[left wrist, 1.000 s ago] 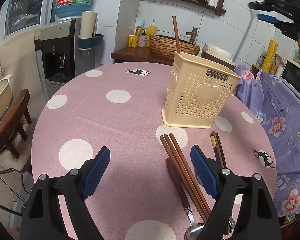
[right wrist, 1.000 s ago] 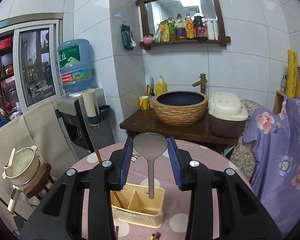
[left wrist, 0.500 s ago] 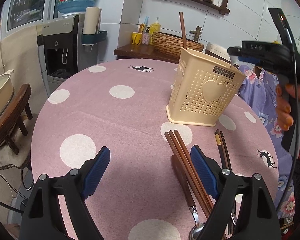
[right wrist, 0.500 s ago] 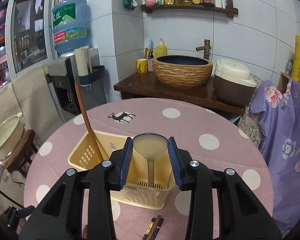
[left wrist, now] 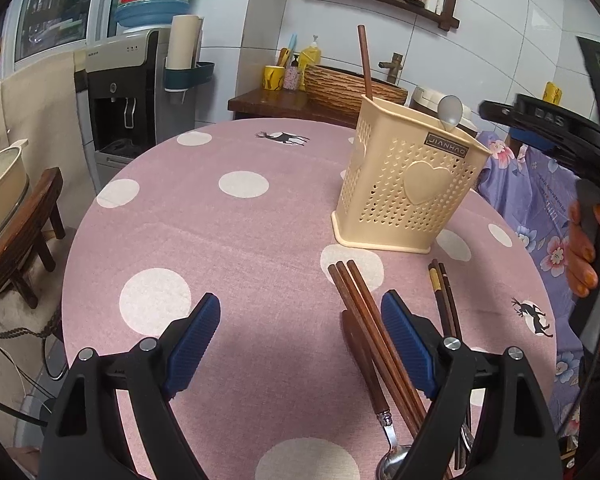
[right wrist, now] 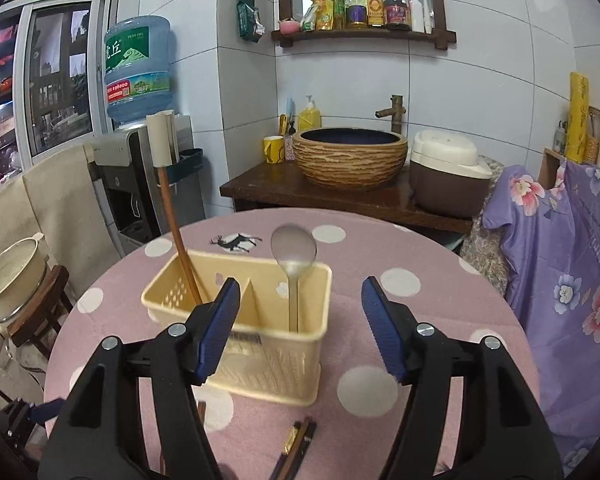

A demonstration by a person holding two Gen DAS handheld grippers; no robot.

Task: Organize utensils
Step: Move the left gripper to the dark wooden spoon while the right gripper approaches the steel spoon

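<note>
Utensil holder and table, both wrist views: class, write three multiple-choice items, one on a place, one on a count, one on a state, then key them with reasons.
1. Where is the metal spoon that sticks up above a rim?
A. In the cream utensil holder
B. On the wooden stool
C. In the sink

2. How many reddish-brown chopsticks lie together in front of the holder?
A. One
B. Three
C. Six

3. What is the right gripper doing?
A. Squeezing the spoon
B. Standing apart from the spoon
C. Holding a cup

Key: 1 A, its handle goes down into the holder's right compartment. 2 B, three tips lie side by side on the pink table. 3 B, its jaws are opening and clear of the spoon.
</note>
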